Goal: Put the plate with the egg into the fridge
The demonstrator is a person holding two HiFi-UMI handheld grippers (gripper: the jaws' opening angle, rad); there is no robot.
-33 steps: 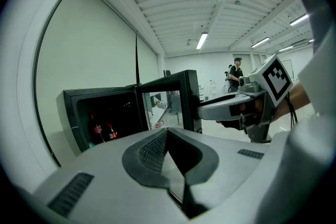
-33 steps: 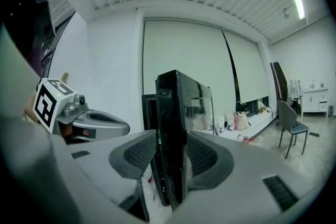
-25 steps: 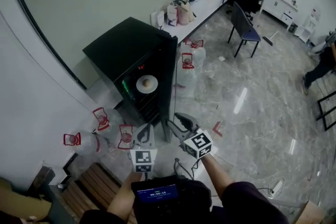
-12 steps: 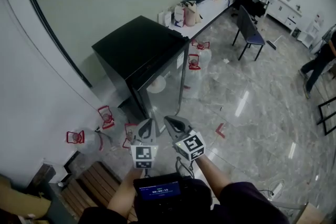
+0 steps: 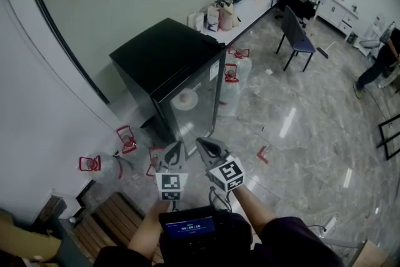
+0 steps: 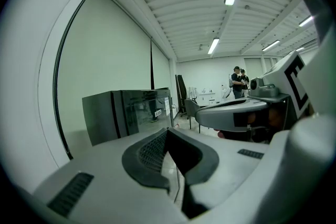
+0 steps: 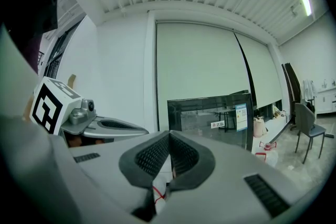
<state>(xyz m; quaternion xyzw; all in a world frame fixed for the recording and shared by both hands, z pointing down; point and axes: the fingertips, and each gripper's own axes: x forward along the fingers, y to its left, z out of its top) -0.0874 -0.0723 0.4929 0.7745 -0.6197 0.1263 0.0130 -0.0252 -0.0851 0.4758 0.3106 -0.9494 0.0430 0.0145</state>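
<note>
Plate [image 5: 185, 99] with the egg [image 5: 187, 95] is sitting inside the black fridge [image 5: 164, 54]. It is showing through the closed glass door [image 5: 195, 114], straight ahead of both tongs and well apart from them. The left tongs [image 5: 175, 147] are pointing at the door with their jaws pressing together and gripping nothing; in the left gripper view the ribbed pads [image 6: 152, 152] are meeting at a thin seam. The right tongs [image 5: 202, 146] are hanging just beside the left ones on their right. Their jaws are also pressing tight together and holding nothing. Neither pair is touching the fridge. Clear water jugs [image 5: 127, 139] with red handles are standing on the floor to the left of the left tongs. A dark chair [image 5: 294, 31] is standing far beyond the right tongs, past the fridge.
</note>
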